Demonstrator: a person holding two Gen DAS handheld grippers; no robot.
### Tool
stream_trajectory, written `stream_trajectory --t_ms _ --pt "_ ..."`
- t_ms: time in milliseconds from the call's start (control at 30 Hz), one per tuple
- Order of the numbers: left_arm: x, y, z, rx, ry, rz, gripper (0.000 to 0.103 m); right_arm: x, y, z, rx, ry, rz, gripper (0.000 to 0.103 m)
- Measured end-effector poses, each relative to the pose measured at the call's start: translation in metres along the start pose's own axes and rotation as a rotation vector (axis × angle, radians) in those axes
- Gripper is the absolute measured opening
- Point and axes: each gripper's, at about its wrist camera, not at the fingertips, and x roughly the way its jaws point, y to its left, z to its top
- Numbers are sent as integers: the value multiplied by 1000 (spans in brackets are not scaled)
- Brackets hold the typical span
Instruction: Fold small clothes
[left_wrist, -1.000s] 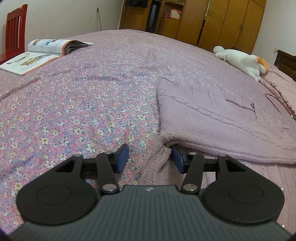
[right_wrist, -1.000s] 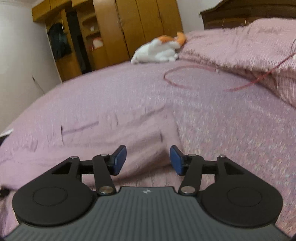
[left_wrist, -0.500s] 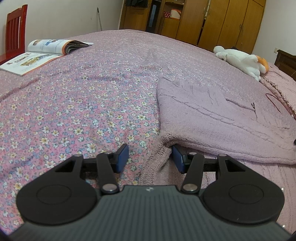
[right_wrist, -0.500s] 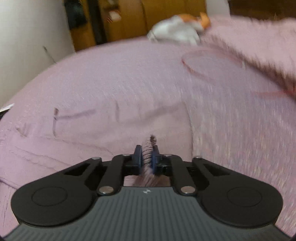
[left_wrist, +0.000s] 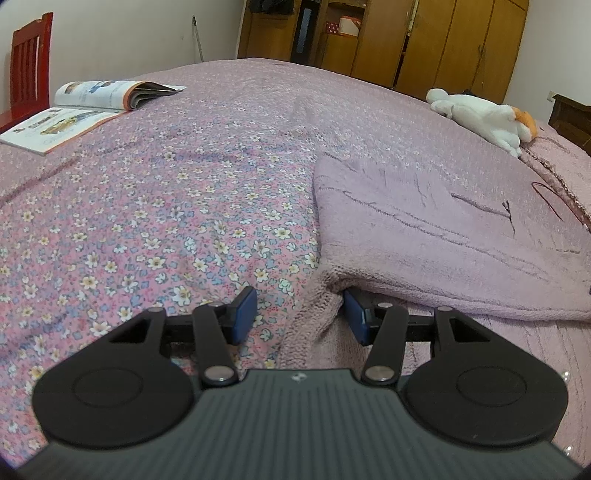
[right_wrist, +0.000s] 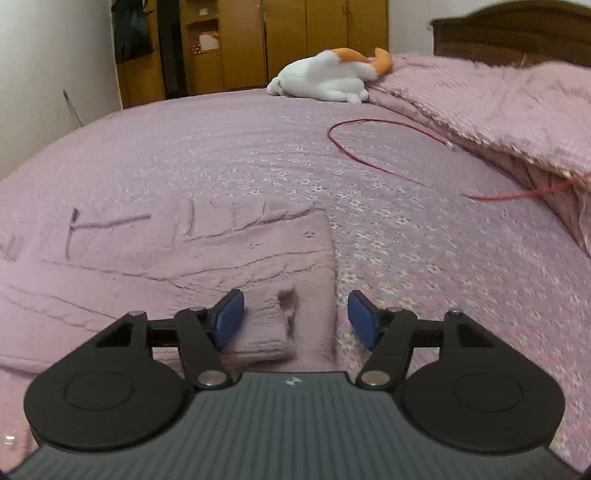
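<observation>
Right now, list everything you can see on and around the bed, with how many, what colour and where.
knitted garment: one, mauve, partly folded on the bed in front of both tools
bedspread: one, pink floral, covering the bed
open magazine: one, colourful pages, far left corner of the bed
plush toy: one, white and orange, by the pillow end
red cord: one, looped on the bedspread near the blanket
fuzzy blanket: one, pink, over the head of the bed
red chair: one, beside the bed
wardrobes: brown wood, back wall
left tool: open, garment edge between its fingers
right tool: just opened, over the garment's corner
</observation>
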Motion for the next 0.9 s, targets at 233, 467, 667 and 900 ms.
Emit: stream_trajectory --t_ms 233,467,667,900 --pt "-17 -2 4 28 39 9 54 -71 -14 -1 13 -28 141 70" --pt "-58 -15 -7 106 49 -12 54 -128 -16 -25 -23 49 265 71" --pt "-96 -32 -22 169 35 -49 54 -168 -6 -57 -125 47 307 86" --pt "-128 -53 -47 283 34 -90 69 -198 13 -95 -280 69 306 92"
